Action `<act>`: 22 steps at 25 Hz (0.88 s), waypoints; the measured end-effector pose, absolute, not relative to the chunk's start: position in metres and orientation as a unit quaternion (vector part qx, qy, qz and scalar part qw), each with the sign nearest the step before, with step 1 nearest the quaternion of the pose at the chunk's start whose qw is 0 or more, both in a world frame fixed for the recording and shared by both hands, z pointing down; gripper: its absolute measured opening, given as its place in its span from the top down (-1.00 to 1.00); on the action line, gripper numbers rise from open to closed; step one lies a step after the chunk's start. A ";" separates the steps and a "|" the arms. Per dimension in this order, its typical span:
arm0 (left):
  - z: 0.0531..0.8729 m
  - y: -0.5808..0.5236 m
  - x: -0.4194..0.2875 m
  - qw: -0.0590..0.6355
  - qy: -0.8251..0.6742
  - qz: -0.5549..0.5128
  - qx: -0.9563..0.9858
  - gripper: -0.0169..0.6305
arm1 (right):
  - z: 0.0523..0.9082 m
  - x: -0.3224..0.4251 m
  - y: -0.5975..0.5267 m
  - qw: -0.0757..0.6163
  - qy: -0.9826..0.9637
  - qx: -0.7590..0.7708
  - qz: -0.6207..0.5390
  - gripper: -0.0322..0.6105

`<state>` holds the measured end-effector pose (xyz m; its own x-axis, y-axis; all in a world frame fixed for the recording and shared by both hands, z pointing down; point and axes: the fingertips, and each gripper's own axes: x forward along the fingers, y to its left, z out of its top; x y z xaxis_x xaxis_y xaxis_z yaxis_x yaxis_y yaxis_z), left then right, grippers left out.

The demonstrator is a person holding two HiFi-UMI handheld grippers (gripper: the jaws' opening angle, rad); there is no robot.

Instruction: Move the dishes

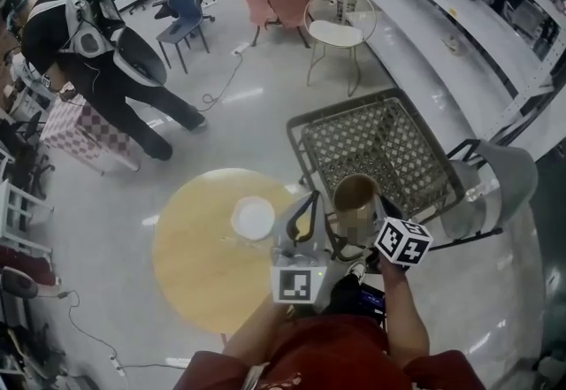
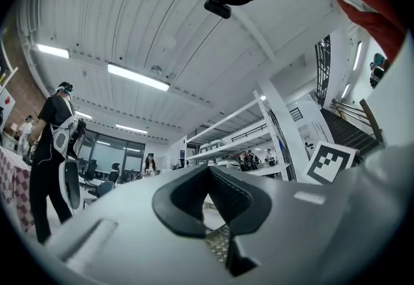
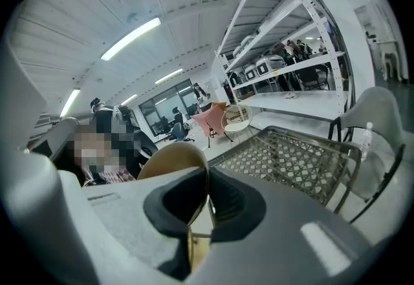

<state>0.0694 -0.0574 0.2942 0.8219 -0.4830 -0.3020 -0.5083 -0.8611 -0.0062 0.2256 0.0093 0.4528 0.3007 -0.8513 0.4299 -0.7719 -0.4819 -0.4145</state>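
**Tan dish pinched in the right tongs beside the wire basket**

A tan dish [image 1: 355,192] is gripped by its rim in the right tongs [image 3: 206,190], whose jaws are pressed onto the thin edge from both sides. The dish is held tilted in the air, off the desk, just at the near left corner of a wire basket [image 1: 389,149]. In the right gripper view its rounded edge is seen rising to the left of the jaws, with the basket's mesh spread out to the right.

The left tongs [image 2: 208,177] are pressed together with nothing between them. They are held just left of the tan dish, by the right edge of the round wooden desk [image 1: 190,269]. A white dish [image 1: 254,218] is seen lying on that desk, towards its far right side and near the left tongs.

A grey chair [image 1: 491,180] is set to the right of the basket. At the far left a person [image 1: 97,52] in dark clothes is seen on the open floor.
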 end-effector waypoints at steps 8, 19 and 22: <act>0.304 -0.059 0.103 0.032 0.261 0.133 -0.956 0.92 | 0.507 0.264 0.012 0.047 0.473 -0.808 -0.347 0.84; 0.319 -0.069 0.142 0.032 0.263 0.110 -0.958 0.92 | 0.575 0.294 0.008 0.030 0.442 -0.800 -0.404 0.84; 0.324 -0.071 0.154 0.034 0.263 0.101 -0.959 0.92 | 0.594 0.302 0.009 0.027 0.431 -0.798 -0.421 0.84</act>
<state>0.1538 -0.0706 0.3242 0.8414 -0.4973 -0.2114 -0.5109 -0.8596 -0.0113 0.3021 0.0086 0.5938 0.2748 -0.7103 0.6481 -0.6651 -0.6272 -0.4054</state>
